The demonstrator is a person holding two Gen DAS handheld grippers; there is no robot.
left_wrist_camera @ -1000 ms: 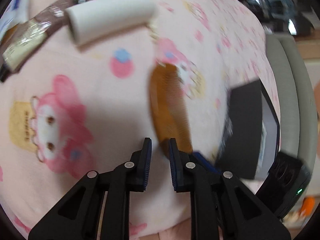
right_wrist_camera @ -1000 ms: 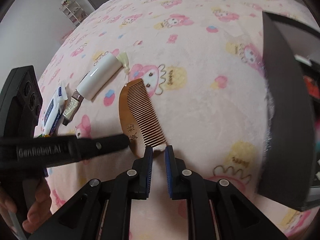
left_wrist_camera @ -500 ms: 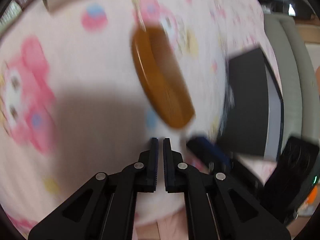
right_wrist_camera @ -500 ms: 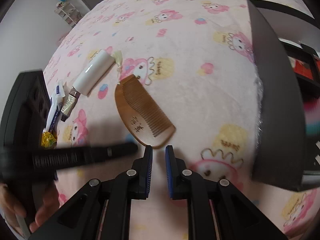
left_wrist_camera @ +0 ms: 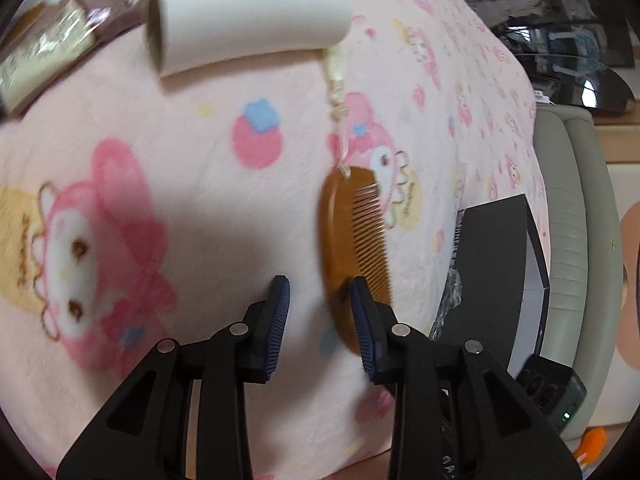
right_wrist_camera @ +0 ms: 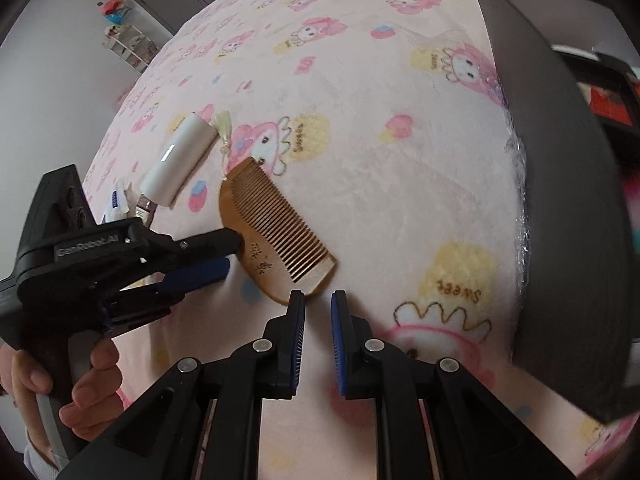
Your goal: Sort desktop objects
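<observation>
- The worktop (right_wrist_camera: 380,184) is covered by a pink blanket printed with cartoon rabbits, and everything else lies on that cloth.
- A black box (right_wrist_camera: 560,184) stands at the worktop's right edge, well to the right of the wooden comb, with crinkled clear wrap along its near corner.
- The left tongs (left_wrist_camera: 318,320) point down at the blanket beside the comb's spine. Their jaws are opening; the right blue pad (left_wrist_camera: 362,320) lies over the comb's rounded end, the other pad is over bare cloth, and nothing is gripped. From the right wrist view a hand (right_wrist_camera: 56,384) is seen around their handle.
- The right tongs (right_wrist_camera: 318,312) hover just short of the comb's near corner, jaws narrow with a slim gap and nothing between them.
- The wooden comb (right_wrist_camera: 276,236) lies flat on the blanket, teeth toward the black box, with gold characters on its spine near the left tongs.
- A white tube (left_wrist_camera: 244,24) lies beyond the comb's far end, close to it but apart.
- A pale tassel (left_wrist_camera: 336,80) runs from the comb's far tip up to the end of the white tube.
- A brown wrapper (left_wrist_camera: 44,52) lies left of the white tube, farther from the comb; it is too blurred to read.
</observation>
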